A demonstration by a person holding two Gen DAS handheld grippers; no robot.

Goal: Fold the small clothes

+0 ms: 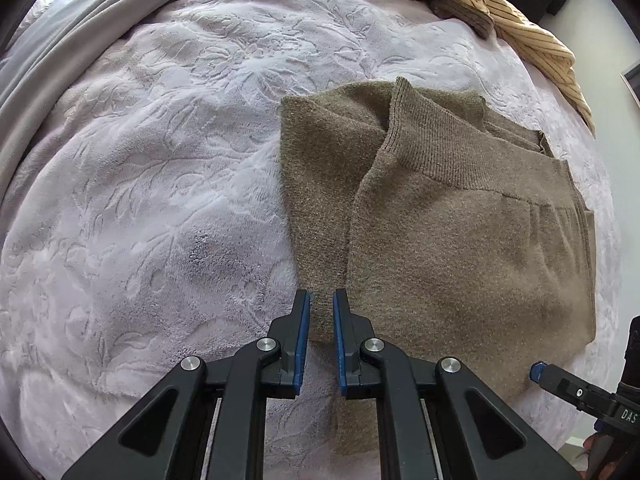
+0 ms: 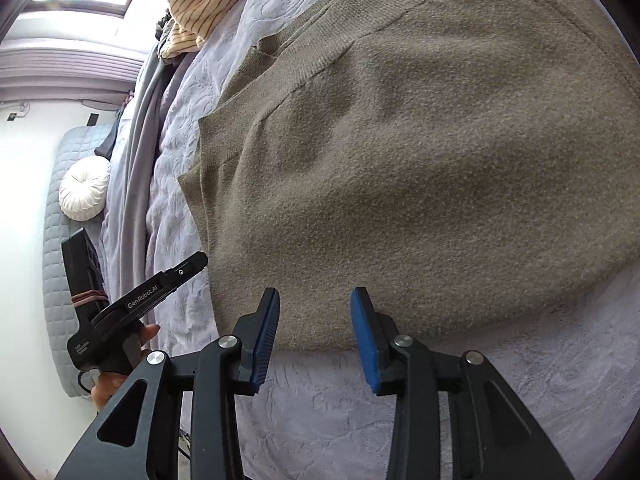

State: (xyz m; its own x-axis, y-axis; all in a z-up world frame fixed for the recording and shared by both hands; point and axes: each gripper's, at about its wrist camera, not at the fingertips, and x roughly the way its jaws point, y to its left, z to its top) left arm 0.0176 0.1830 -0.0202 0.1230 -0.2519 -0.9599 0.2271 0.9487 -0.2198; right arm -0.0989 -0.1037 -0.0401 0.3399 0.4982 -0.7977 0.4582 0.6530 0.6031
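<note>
Left gripper (image 1: 321, 300) hangs over the sweater's (image 1: 440, 216) near left edge, jaws nearly closed with a slim gap and no cloth caught between them. Right gripper (image 2: 316, 300) stands released, jaws apart over the near hem, nothing held. Sweater lies partly folded on the blanket (image 1: 160, 160), ribbed band uppermost, one flap laid across. Risks: either gripper may pinch only the top layer, so the fold slides apart on lifting; plush blanket pile may be snagged with the hem. Striped garment (image 1: 500, 4) lies well apart, no interference expected.
</note>
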